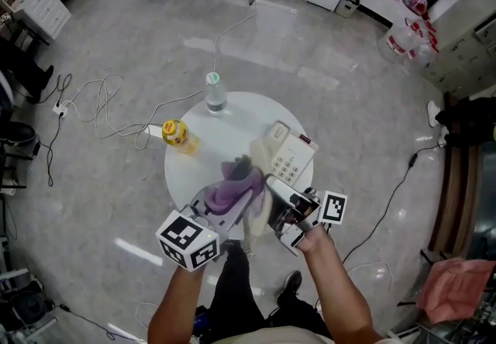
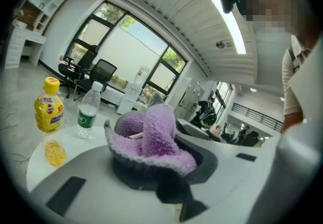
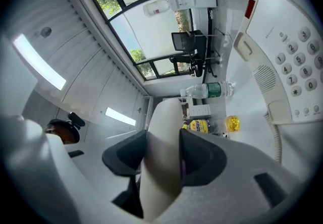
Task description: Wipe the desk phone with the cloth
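Note:
A beige desk phone [image 1: 294, 155] [image 3: 287, 51] lies at the right of the round white table [image 1: 232, 122], its cradle empty. My right gripper [image 1: 284, 204] [image 3: 162, 153] is shut on the beige handset [image 1: 255, 215] [image 3: 160, 132], which stands up between its pads. A purple cloth [image 1: 232, 184] [image 2: 156, 137] with a grey edge is bunched in my left gripper [image 1: 223, 207] [image 2: 154, 170], which is shut on it. In the head view the cloth lies against the handset's upper part. The coiled cord [image 3: 275, 140] runs down from the phone.
A clear water bottle [image 1: 215, 92] [image 2: 87, 112] stands at the table's far edge. A yellow juice bottle [image 1: 177, 135] [image 2: 49, 108] stands at the left edge. Cables [image 1: 101, 102] trail over the floor to the left, and office chairs stand far back.

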Demonstrator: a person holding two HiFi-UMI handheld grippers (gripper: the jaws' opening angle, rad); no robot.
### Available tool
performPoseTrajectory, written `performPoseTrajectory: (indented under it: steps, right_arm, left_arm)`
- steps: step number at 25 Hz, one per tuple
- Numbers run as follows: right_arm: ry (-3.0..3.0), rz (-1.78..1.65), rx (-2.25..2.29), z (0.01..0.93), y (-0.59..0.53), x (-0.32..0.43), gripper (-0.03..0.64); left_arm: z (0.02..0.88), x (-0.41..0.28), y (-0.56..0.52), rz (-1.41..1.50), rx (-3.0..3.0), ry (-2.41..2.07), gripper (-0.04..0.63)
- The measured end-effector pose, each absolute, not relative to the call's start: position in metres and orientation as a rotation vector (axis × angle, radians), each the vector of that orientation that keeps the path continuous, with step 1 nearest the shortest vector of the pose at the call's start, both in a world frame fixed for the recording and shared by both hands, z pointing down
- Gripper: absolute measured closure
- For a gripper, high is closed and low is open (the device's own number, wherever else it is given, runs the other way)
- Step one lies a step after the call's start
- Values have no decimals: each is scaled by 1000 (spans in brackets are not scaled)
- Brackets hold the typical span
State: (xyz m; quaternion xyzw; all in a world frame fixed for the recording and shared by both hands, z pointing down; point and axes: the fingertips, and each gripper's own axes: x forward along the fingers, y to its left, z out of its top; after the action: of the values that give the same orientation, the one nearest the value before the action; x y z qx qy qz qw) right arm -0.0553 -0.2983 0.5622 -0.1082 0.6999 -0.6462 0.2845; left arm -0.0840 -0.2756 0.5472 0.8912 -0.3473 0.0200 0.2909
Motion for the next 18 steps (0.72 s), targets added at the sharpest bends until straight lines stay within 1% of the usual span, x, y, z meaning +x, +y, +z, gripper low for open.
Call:
performPoseTrajectory:
  steps: [5, 8, 11, 15, 18]
  right_arm:
    - [1827, -1748, -273, 561, -286, -60, 420]
    - [1779, -1757, -272, 562, -281, -61, 420]
    - [1724, -1718, -290, 558, -286, -56, 420]
    - [1701, -1654, -338, 552, -305, -44, 420]
    - [1754, -1652, -343, 548, -310, -44, 420]
  left_arm:
    - [532, -110, -298, -48, 2324, -1091, 517]
    - [529, -114, -303, -79, 2304, -1096, 516]
    - [531, -104, -293, -46, 2319, -1032, 517]
    - [536, -70, -263, 11, 2411, -846, 518]
    - [526, -69, -253, 30, 2444, -780, 518]
